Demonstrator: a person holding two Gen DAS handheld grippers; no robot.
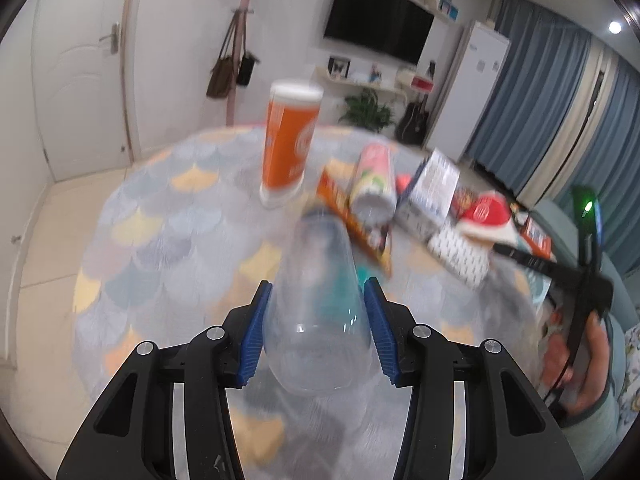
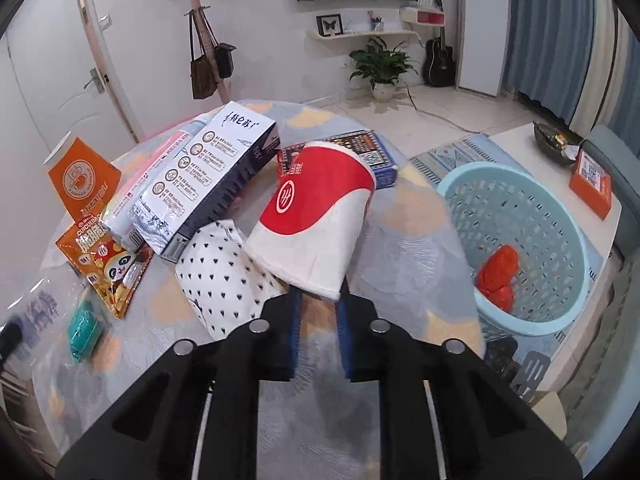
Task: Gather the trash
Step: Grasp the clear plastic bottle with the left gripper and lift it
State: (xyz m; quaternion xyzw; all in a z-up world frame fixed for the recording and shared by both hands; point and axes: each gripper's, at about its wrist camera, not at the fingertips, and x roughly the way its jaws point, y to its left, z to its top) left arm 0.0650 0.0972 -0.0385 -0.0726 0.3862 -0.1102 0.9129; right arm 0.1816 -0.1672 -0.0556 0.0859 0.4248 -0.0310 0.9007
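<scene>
Round table with scale-patterned cloth: bears all items below.
Tall orange paper cup: upright, far side in the left wrist view.
White-and-navy milk carton: lying flat, mid-table, beside a pink-and-white carton on its left.
Orange snack packet: flat, in front of both cartons.
White triangle-dotted pouch: right of the packet.
Small teal packet: near edge, in front of the snack packet.
Pale blue perforated plastic basket: right of the table, lower; crumpled red wrapper inside.
</scene>
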